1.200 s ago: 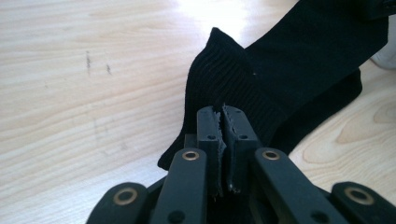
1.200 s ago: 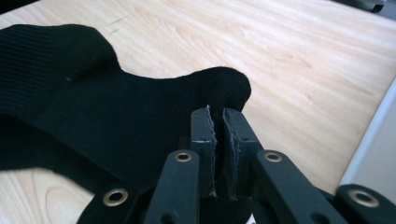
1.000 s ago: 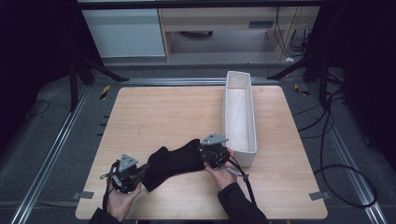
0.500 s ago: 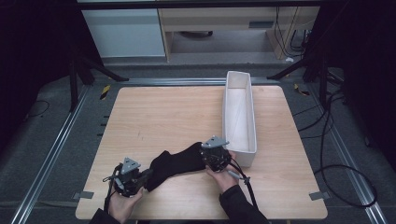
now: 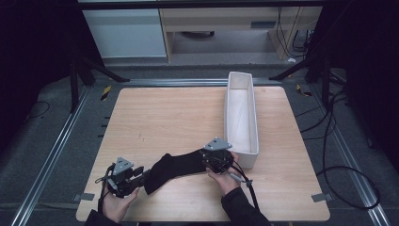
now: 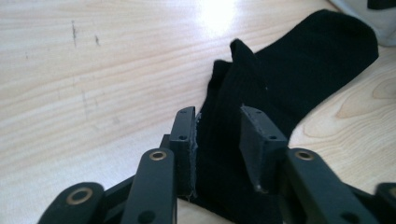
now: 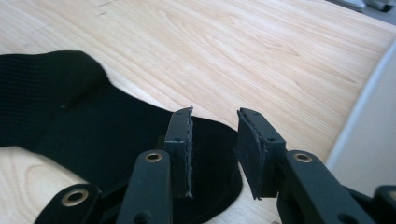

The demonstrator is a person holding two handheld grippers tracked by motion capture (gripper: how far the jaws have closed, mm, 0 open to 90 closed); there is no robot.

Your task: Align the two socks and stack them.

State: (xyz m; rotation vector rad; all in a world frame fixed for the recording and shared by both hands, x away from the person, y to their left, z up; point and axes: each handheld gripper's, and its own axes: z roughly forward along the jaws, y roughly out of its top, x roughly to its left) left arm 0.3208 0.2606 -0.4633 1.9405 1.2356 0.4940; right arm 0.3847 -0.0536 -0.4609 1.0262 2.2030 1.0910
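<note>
Now both grippers' jaws just opened, sock (image 5: 178, 165) apparently released

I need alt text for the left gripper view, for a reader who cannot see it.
A black sock lies flat on a light wooden table, one end between the open jaws of the left gripper, which have just been opening. The jaws rise from the bottom edge.
</note>
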